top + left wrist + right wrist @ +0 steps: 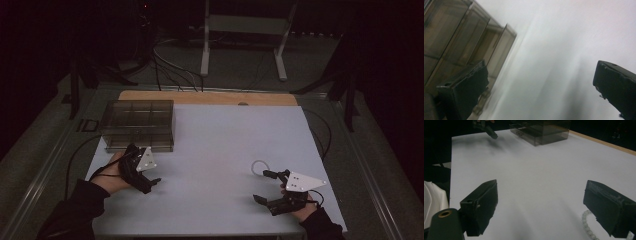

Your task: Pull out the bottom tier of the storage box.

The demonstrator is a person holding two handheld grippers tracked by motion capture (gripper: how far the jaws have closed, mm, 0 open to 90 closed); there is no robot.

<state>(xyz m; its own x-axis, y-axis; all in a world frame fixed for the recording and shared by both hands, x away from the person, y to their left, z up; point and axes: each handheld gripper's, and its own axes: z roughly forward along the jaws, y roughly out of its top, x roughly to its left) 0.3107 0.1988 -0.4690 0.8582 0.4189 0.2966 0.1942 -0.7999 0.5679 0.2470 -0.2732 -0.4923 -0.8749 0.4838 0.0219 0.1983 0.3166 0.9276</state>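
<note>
A smoky clear box (138, 125) with several compartments stands at the back left of the white table (225, 135). My left gripper (144, 165) sits just in front of it, open and holding nothing. In the left gripper view the box (461, 37) lies beside the left jaw, with bare table between the wide-apart jaws (540, 75). A white bead ring (260, 166) lies at the front right. My right gripper (261, 186) is open just in front of it. In the right gripper view the beads (587, 222) lie by the right jaw, outside the gap (541, 195).
A wooden strip (210, 97) runs along the table's far edge. Cables (170, 70) and a stand's white legs (242, 45) sit on the dark floor beyond. The right gripper view shows the box (541, 130) far off and the left gripper (486, 128).
</note>
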